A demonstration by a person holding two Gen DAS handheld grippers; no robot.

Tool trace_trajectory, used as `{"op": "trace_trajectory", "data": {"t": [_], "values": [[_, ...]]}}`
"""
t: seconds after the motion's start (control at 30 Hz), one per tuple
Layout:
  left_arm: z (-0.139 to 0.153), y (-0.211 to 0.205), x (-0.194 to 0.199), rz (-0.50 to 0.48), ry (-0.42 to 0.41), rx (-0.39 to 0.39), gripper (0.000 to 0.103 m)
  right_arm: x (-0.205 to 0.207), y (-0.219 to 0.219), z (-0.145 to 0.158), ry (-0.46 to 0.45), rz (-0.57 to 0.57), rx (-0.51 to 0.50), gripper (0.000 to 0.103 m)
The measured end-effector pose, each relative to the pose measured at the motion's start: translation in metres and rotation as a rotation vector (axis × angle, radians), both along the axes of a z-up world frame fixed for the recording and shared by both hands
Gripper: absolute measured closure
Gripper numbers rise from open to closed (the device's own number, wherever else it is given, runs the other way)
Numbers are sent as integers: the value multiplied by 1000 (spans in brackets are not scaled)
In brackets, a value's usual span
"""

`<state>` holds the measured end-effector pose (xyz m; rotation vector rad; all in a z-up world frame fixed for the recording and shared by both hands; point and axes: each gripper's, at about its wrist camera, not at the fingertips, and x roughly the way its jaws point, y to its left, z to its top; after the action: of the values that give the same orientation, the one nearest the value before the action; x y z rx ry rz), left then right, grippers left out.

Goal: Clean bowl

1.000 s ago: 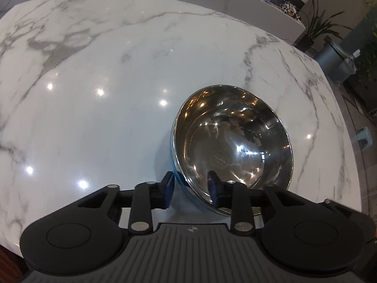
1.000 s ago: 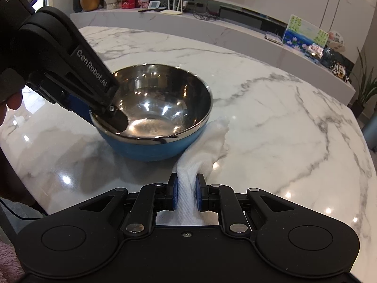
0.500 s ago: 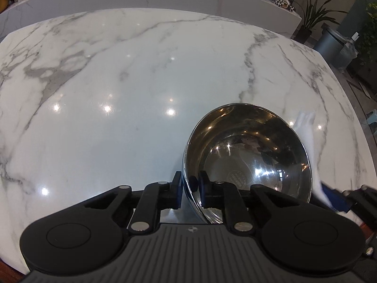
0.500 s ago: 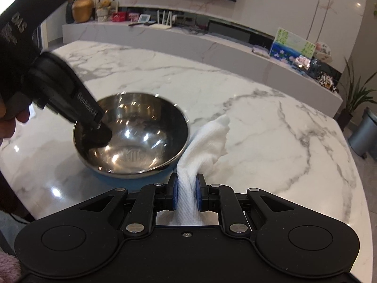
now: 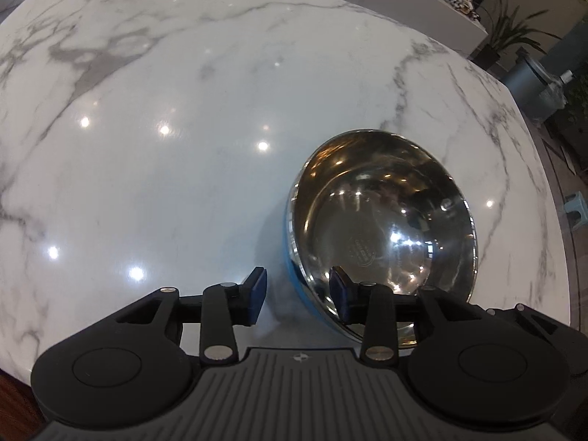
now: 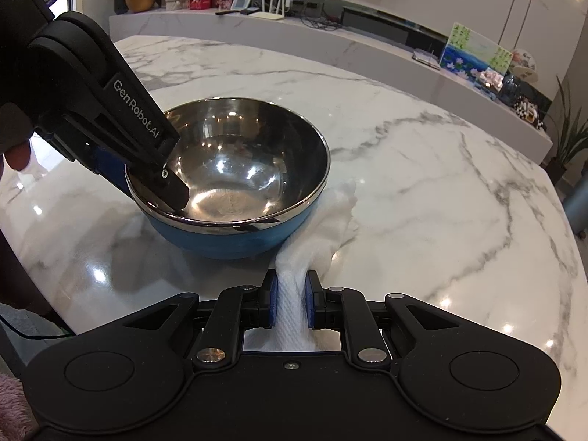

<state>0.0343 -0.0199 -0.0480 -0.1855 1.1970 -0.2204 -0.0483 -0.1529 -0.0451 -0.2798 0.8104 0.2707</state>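
On the left, the left gripper (image 5: 296, 296) has its two blue pads apart. One pad sits outside the bowl (image 5: 382, 228) and one sits inside, so the near rim is between them. They do not squeeze it. I think the gripper is placed there so it can pinch the rim and keep the bowl from sliding, or it could be letting the rim go. The pictures fit both.

The bowl stands upright on the marble table (image 5: 165, 92). It is round and deep. Inside it is shiny metal, like a mirror, with small bright spots of light. Outside it is smooth and blue. I see no crumbs or drops in it, but the shine makes it hard to be sure.

The table is white stone with grey lines, flat and glossy.

On the right, the right gripper (image 6: 290, 303) is squeezed together on a white cloth (image 6: 316, 228). The cloth looks soft and bumpy. It hangs forward and lies crumpled on the table, touching the blue side of the bowl. I think it is held that way so it can rub the bowl.
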Motion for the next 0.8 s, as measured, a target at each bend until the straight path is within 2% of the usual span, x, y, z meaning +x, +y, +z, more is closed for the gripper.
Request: {"op": "trace_trajectory", "data": {"t": [0.3, 0.5, 0.8], "values": [[5, -6, 10, -27, -70, 66, 93, 1, -17, 22, -109, -48, 12, 90], [6, -8, 13, -24, -80, 74, 93, -2, -10, 19, -106, -11, -5, 90], [3, -5, 12, -9, -74, 53, 92, 0, -4, 6, -44, 11, -10, 90]]}}
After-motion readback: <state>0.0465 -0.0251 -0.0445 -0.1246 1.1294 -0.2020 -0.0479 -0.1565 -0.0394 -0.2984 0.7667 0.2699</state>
